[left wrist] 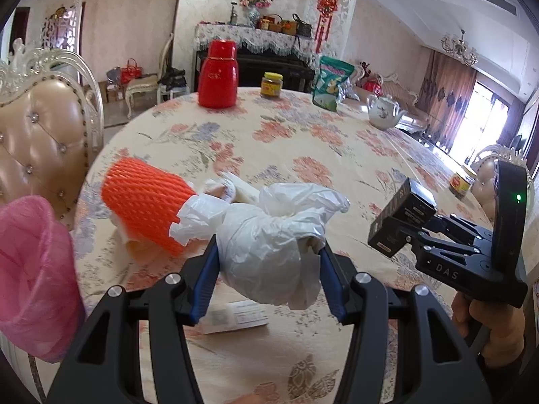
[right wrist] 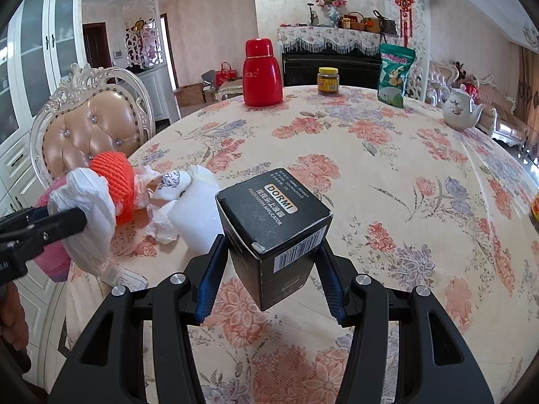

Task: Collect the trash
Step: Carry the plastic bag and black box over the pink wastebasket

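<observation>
The left gripper (left wrist: 267, 256) is clamped on a crumpled white plastic bag (left wrist: 269, 252), lifted off the floral tablecloth (left wrist: 303, 141), apparently for carrying to the pink bin liner (left wrist: 30, 269) at its left. Just beyond its fingertips lie an orange foam net sleeve (left wrist: 145, 198) and crumpled white paper (left wrist: 225, 185), still uncollected. The right gripper (right wrist: 269, 266) pinches a black cardboard box (right wrist: 273, 225) by opposite faces above the cloth, likely bound for that bin too.
</observation>
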`<state>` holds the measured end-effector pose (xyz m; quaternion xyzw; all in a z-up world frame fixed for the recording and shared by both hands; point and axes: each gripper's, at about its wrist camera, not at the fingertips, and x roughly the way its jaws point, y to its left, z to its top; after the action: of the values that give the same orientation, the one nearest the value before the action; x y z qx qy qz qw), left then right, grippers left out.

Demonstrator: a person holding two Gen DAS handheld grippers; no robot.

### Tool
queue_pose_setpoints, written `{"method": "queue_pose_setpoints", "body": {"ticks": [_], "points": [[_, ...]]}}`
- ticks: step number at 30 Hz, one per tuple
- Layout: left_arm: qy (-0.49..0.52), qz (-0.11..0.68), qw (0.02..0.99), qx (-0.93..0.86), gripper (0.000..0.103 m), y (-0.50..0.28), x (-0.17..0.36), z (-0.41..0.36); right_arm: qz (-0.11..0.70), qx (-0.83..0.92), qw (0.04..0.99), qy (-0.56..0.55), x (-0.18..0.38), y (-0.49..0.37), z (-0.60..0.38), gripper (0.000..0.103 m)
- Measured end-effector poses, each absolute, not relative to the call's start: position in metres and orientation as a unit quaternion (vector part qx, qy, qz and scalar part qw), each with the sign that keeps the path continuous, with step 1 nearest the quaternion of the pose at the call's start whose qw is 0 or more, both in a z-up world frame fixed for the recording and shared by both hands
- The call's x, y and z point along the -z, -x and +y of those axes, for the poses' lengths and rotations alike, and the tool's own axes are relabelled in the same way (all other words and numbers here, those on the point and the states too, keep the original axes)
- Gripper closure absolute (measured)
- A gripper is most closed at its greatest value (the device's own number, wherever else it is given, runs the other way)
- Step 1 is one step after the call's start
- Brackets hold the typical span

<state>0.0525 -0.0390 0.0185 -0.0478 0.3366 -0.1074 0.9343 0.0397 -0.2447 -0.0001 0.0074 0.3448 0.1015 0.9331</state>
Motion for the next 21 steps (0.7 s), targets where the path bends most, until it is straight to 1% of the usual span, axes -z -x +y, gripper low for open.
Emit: {"method": "queue_pose_setpoints", "body": {"ticks": [11, 21], "points": [[0.059, 0.303, 0.949, 0.066, 0.050, -0.038, -0.041, 0.004, 0.329, -0.111, 0.938, -0.003, -0.019, -0.036, -0.226, 0.053], [0.061, 0.285, 0.957, 0.009, 0.050, -0.035, -0.047, 0.049, 0.321, -0.126, 0.939, 0.005, -0.031, -0.040, -0.197, 0.053]]}}
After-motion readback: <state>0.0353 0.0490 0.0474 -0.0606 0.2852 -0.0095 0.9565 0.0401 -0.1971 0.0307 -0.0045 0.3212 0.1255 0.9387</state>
